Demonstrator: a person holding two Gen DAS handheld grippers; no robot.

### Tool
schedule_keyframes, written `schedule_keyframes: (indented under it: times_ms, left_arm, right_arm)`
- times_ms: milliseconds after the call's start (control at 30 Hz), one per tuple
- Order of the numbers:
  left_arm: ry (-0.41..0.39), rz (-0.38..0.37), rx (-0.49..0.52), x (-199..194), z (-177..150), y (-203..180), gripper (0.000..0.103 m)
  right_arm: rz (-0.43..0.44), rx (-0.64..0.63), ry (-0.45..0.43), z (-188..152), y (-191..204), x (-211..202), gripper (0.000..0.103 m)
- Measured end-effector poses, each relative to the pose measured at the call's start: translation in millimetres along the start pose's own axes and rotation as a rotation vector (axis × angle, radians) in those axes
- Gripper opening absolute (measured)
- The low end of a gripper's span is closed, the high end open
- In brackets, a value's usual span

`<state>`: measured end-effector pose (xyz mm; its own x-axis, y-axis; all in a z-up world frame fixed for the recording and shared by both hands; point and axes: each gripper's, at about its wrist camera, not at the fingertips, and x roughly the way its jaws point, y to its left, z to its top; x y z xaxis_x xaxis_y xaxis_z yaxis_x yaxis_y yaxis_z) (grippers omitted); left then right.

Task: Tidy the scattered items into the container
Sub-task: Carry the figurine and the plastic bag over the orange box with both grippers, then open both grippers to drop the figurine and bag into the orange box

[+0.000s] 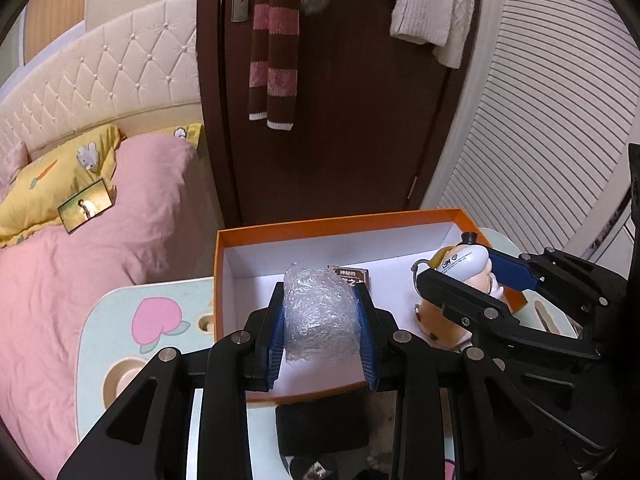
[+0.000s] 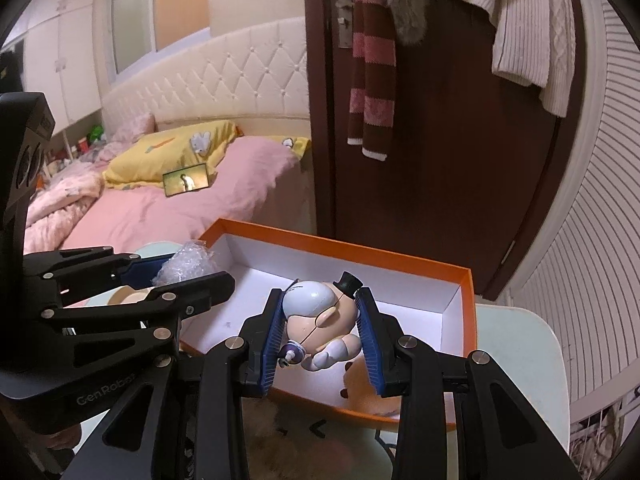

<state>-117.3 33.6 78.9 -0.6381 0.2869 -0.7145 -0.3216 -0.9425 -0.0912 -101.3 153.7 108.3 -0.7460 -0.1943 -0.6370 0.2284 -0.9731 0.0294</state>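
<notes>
An orange box [image 1: 276, 230] [image 2: 466, 280] with a white inside stands open on a small pastel table [image 1: 96, 344]. My left gripper [image 1: 322, 312] is shut on a wad of clear bubble wrap [image 1: 320, 308], held above the box's near left part. My right gripper [image 2: 322, 326] is shut on a small toy figure [image 2: 320, 320] with a white head and a black top hat, held over the box's near side. In the left wrist view the right gripper [image 1: 476, 270] and the toy figure [image 1: 464, 262] show at the right. A dark card [image 1: 352, 278] lies in the box.
A brown plush thing [image 1: 436, 320] lies in the box's near right corner. A dark door [image 1: 340, 120] with a striped scarf and a white sweater hanging on it stands just behind the box. A bed with pink bedding [image 1: 80, 280] lies to the left, a louvred wall [image 1: 560, 120] to the right.
</notes>
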Motion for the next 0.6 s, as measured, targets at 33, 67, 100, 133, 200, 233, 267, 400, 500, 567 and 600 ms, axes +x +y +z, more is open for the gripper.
schedule_keyframes:
  times_ms: [33, 67, 100, 133, 200, 233, 267, 400, 500, 567, 600]
  left_arm:
    - [0.005, 0.001, 0.000, 2, 0, 0, 0.033]
    - [0.010, 0.004, 0.001, 4, 0, 1, 0.033]
    - [0.012, 0.007, 0.004, 6, -1, 1, 0.033]
    - [0.015, 0.009, 0.005, 8, -1, 1, 0.033]
    - [0.025, 0.006, 0.002, 12, -3, 2, 0.033]
    - [0.028, 0.004, 0.000, 13, -3, 2, 0.033]
    - [0.032, 0.003, -0.002, 15, -3, 2, 0.033]
    - [0.040, 0.001, -0.005, 17, -4, 3, 0.033]
    - [0.047, -0.001, -0.011, 20, -5, 4, 0.033]
    - [0.050, -0.005, -0.017, 21, -6, 5, 0.033]
    - [0.052, -0.005, -0.018, 21, -6, 5, 0.033]
  right_arm:
    - [0.000, 0.002, 0.004, 0, 0, 2, 0.034]
    - [0.002, 0.007, 0.010, -1, -1, 4, 0.034]
    - [0.003, 0.011, 0.016, -2, -2, 6, 0.034]
    - [0.003, 0.012, 0.022, -3, -2, 8, 0.034]
    - [0.001, 0.011, 0.032, -4, -3, 11, 0.034]
    - [0.000, 0.011, 0.034, -4, -3, 12, 0.034]
    - [-0.001, 0.012, 0.038, -5, -3, 13, 0.034]
    - [-0.002, 0.019, 0.047, -6, -4, 17, 0.034]
    - [-0.004, 0.018, 0.051, -8, -4, 18, 0.034]
    - [-0.007, 0.017, 0.052, -8, -4, 19, 0.035]
    - [-0.008, 0.016, 0.053, -8, -3, 19, 0.035]
